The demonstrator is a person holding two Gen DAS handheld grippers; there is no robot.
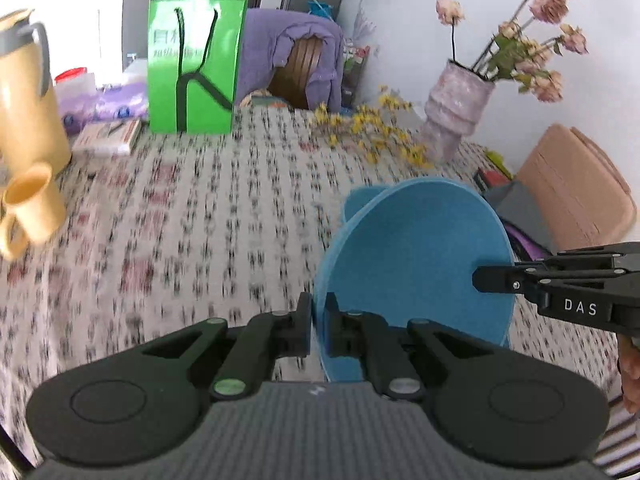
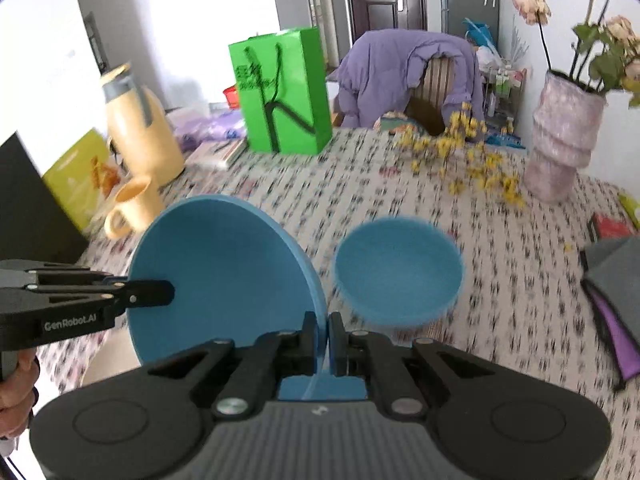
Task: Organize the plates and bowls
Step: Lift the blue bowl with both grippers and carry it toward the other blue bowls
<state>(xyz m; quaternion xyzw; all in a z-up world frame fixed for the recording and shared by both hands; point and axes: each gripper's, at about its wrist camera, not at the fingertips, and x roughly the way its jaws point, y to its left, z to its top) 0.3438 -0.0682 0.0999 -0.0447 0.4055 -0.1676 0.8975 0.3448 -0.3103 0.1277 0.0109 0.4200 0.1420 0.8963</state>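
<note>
We carry a blue plate (image 1: pixel 416 264) between two claws, each pinching the rim on an opposite side, which keeps the wide disc steady and tilted up on edge while it is off the bench (image 1: pixel 180 220). In the left wrist view the left claw (image 1: pixel 318 328) is pressed shut on the plate's near left rim, the thin edge running straight between its fingers, and the right claw (image 1: pixel 480 280) reaches in from the right with its tip lying across the plate's face. In the right wrist view the right claw (image 2: pixel 325 340) is likewise clamped on the rim, with the plate (image 2: pixel 224 276) rising to the left of its fingers and the left claw (image 2: pixel 168 292) coming in from the far left side. A blue bowl (image 2: pixel 398 272) sits on the patterned cloth just right of the plate and a little beyond the right claw, apart from it; in the left wrist view only a sliver of the bowl (image 1: pixel 360 200) peeks out behind the plate's far edge. We judge the two-sided hold is meant to bring the plate to a place where it and the bowl can be grouped. Around the far bench stand a green bag (image 1: pixel 196 64), a yellow jug (image 2: pixel 140 132), a yellow mug (image 2: pixel 132 204) and a vase of flowers (image 2: pixel 564 136), all well clear of the plate.
</note>
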